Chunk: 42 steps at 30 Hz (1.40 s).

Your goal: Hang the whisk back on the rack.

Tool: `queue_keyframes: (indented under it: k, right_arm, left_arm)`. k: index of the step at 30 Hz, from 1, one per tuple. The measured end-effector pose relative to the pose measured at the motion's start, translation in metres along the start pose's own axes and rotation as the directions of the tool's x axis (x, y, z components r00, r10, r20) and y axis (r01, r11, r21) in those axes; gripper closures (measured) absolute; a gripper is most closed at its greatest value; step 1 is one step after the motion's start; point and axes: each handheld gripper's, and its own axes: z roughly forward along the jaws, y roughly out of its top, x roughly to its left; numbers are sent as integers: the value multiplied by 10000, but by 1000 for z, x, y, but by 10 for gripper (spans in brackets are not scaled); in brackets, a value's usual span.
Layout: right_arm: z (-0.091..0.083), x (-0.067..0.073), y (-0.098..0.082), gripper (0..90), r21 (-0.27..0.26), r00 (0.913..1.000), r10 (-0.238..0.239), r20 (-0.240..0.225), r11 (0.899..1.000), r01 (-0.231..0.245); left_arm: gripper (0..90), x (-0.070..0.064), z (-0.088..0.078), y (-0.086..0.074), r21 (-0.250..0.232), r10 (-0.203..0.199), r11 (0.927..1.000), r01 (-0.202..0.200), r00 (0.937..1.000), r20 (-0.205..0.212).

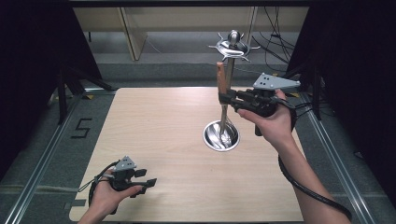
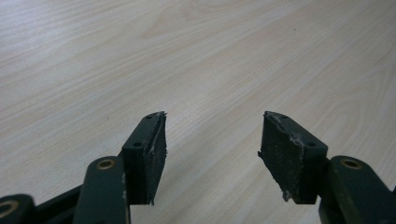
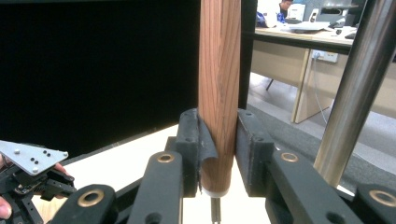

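My right gripper [image 1: 225,97] is shut on the wooden handle [image 1: 220,77] of a utensil, which stands upright above the table's right half. In the right gripper view both pads [image 3: 247,144] press on the wooden handle [image 3: 218,93], and a thin metal shank hangs below it. Just beside the handle rises the steel pole [image 1: 229,70] of a rack, with hooked arms [image 1: 232,46] at its top and a round shiny base dish [image 1: 221,136]. The steel pole [image 3: 355,93] passes close on the right. My left gripper [image 1: 140,178] rests open near the table's front left; nothing lies between its pads [image 2: 152,154].
The light wooden table [image 1: 163,135] has dark floor and metal rails on either side. Black curtains stand left and right. Cables lie on the floor behind the rack. The left gripper [image 3: 32,177] appears far off in the right gripper view.
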Motion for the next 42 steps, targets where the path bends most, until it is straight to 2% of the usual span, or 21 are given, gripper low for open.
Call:
queue_keyframes:
  k: [4, 5, 6, 8, 10, 12, 14, 17, 20, 21, 23, 24, 28, 29, 33, 34, 35, 37, 40, 42]
  right_arm:
    - [1, 0, 2, 736, -156, 10000, -78, 57, 9998, 79]
    - [1, -1, 3, 736, -138, 9999, -137, 52, 9998, 138]
    - [1, 0, 3, 737, -125, 10000, 9, 11, 9999, -8]
    - [1, -2, 4, 736, -182, 9999, -129, 85, 9997, 130]
    - [1, -1, 4, 736, -183, 9999, 143, 83, 9997, -142]
    - [2, -4, 5, 736, -243, 9999, -2, 136, 9997, 5]
    - [2, -5, 5, 736, -241, 9998, 163, 107, 9996, -160]
    - [3, -5, 5, 736, -139, 9990, 448, 74, 9989, -447]
    - [5, -8, 4, 736, -243, 9997, 245, 74, 9994, -243]
    - [5, -7, 4, 736, -296, 9993, 330, 158, 9990, -325]
    - [5, -9, 5, 736, -240, 9987, 505, 37, 9984, -504]
    - [5, -9, 5, 736, -270, 9989, 457, 113, 9986, -454]
    - [5, -12, 6, 736, -273, 9980, 634, 76, 9976, -632]
    - [6, -14, 5, 736, -321, 9987, 500, 104, 9983, -497]
    - [7, -15, 4, 736, -265, 9947, 1026, 23, 9944, -1025]
    - [7, -17, 4, 736, -399, 9959, 897, 90, 9952, -893]
    - [8, -19, 2, 735, -387, 9942, 1063, 129, 9936, -1057]
    - [9, -20, 2, 733, -495, 9950, 992, 98, 9939, -986]
    - [8, -20, 1, 726, -422, 9932, 1150, 156, 9926, -1143]
    - [8, -20, 0, 714, -517, 9946, 1004, 264, 9938, -989]
  left_arm:
    - [397, -1, 1, -1, -160, -117, 9998, 116, 9999, -51]
    - [397, -1, 1, 0, -153, -113, 9998, 112, 9999, -47]
    - [397, -1, 1, 0, -119, -103, 9999, 103, 9999, -28]
    - [398, -1, 0, 0, -60, -74, 10000, 74, 10000, 10]
    - [398, -1, 1, 0, -83, -83, 9999, 83, 10000, 13]
    - [397, -1, 1, 0, -84, -83, 9999, 83, 10000, 13]
    - [397, -1, 1, -1, -227, -125, 9997, 124, 9999, -57]
    - [397, -1, 1, -1, -181, -121, 9998, 120, 9999, -48]
    - [398, -1, 1, -1, -175, -117, 9998, 116, 9999, -38]
    - [398, -1, 1, 0, -175, -111, 9998, 110, 9999, -38]
    - [398, -1, 1, 0, -165, -96, 9998, 96, 9999, -31]
    - [398, 1, 0, 0, -12, 83, 10000, -84, 9999, -58]
    - [397, 0, 0, 0, -30, 37, 10000, -37, 10000, -27]
    - [397, 0, 0, 0, -38, 22, 10000, -23, 10000, -25]
    - [398, 0, 0, 0, -41, 17, 10000, -17, 10000, -25]
    - [398, 0, 0, 0, -47, 28, 10000, -28, 10000, -19]
    - [397, 0, 0, 0, -44, 11, 10000, -11, 10000, -20]
    - [397, 0, 0, 0, -25, -8, 10000, 8, 10000, 16]
    - [398, -1, 0, 0, -79, -74, 9999, 74, 10000, 24]
    - [398, 0, 0, 0, -56, 11, 10000, -11, 10000, -19]
